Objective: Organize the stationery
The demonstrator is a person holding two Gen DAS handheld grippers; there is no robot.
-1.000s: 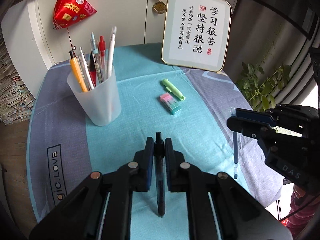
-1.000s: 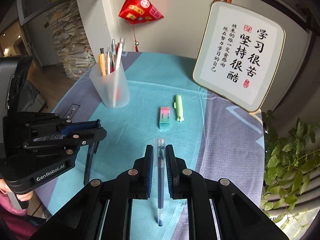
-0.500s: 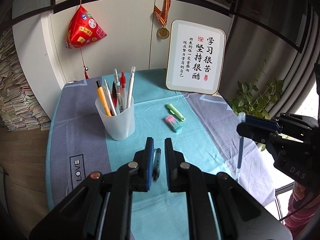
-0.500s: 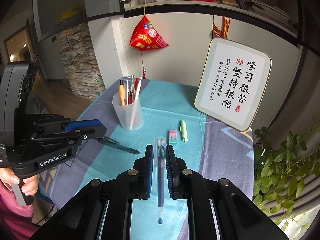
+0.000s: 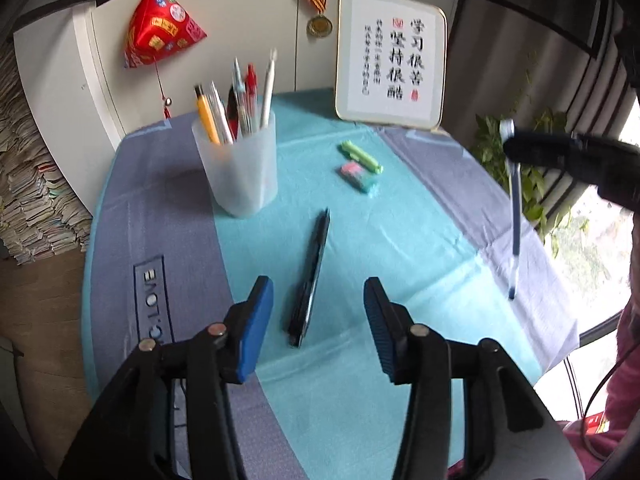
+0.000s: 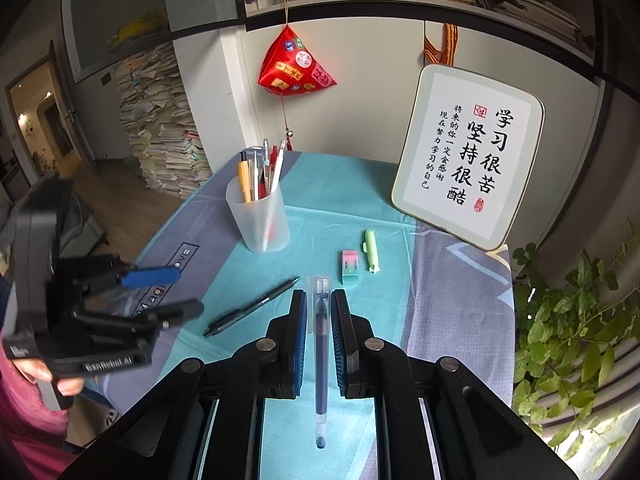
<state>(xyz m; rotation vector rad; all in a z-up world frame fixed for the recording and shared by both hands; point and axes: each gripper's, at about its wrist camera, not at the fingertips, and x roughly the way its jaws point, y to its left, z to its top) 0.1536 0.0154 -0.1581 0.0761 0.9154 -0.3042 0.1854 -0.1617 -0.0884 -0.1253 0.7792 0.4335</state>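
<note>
Right wrist view shows your right gripper fingers clamped on a translucent blue gel pen, while your left gripper fingers are opening, empty, above the slim black pen lying loose between them, with the frosted plastic pen cup, pink-green eraser and green highlighter beyond them: much remains.

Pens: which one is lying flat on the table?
The black pen, loose on the teal cloth. The blue one is clamped in the right claw; the rest stand in the cup.

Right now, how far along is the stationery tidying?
Done: several pens stand in the cup. In hand: the right gripper clamps a blue pen. Left: the black pen lying under the opening left gripper, the eraser and the green highlighter.
</note>
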